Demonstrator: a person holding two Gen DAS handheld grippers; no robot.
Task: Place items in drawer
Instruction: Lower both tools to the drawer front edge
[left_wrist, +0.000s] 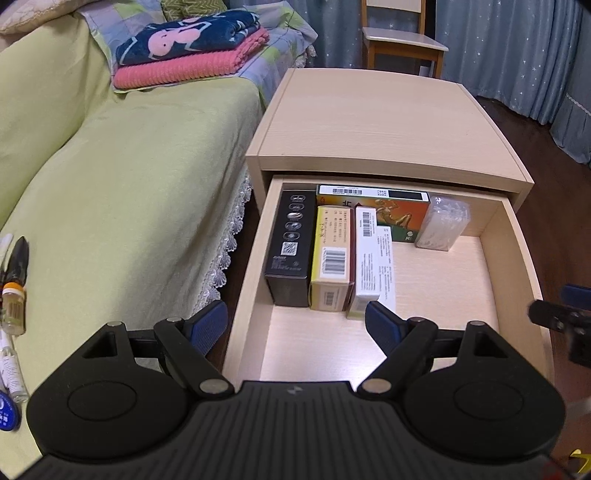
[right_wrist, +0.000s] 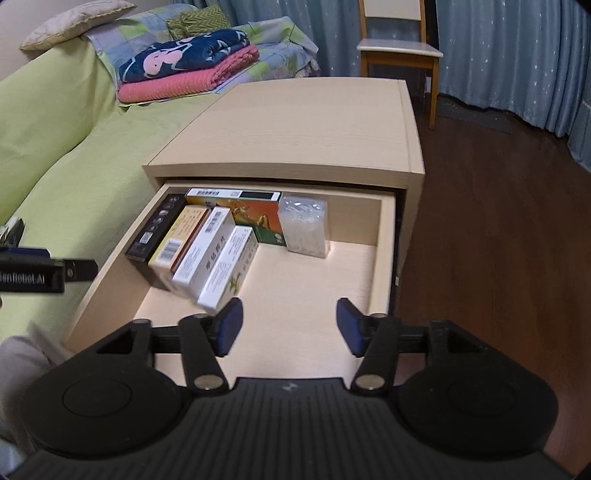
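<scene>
Left wrist view: shows the left gripper (left_wrist: 295, 314) spread wide and empty, hovering over the front left corner of the open drawer (left_wrist: 517, 236). Reads as a pause between placings, with more to fetch. Counting inside: one black box (left_wrist: 290, 243), one yellow box (left_wrist: 330, 251) and one white box (left_wrist: 365, 258) side by side along the left, one orange-and-green box (left_wrist: 391, 210) across the back, one clear plastic box (left_wrist: 441, 225) at the back right. Counting on the bed (left_wrist: 129, 184), far left: one small orange-capped bottle (left_wrist: 14, 306), one black item (left_wrist: 17, 258), one white tube (left_wrist: 11, 369), one blue disc (left_wrist: 7, 413), partly cut off. Catches only a blurred edge of the right gripper (left_wrist: 561, 321).

Right wrist view: shows the right gripper (right_wrist: 290, 317) released too, holding nothing, above the bare right half of the drawer floor. Reveals a second white box (right_wrist: 232, 266), green-printed, leaning against the first, making six things stowed. Finds the left gripper (right_wrist: 37, 275) at the left edge, over the bed.

Next move, by judgement: swinging left to the bed, closing squarely on the bottle, likely slippery and prone to rolling, then setting it in the free space.
</scene>
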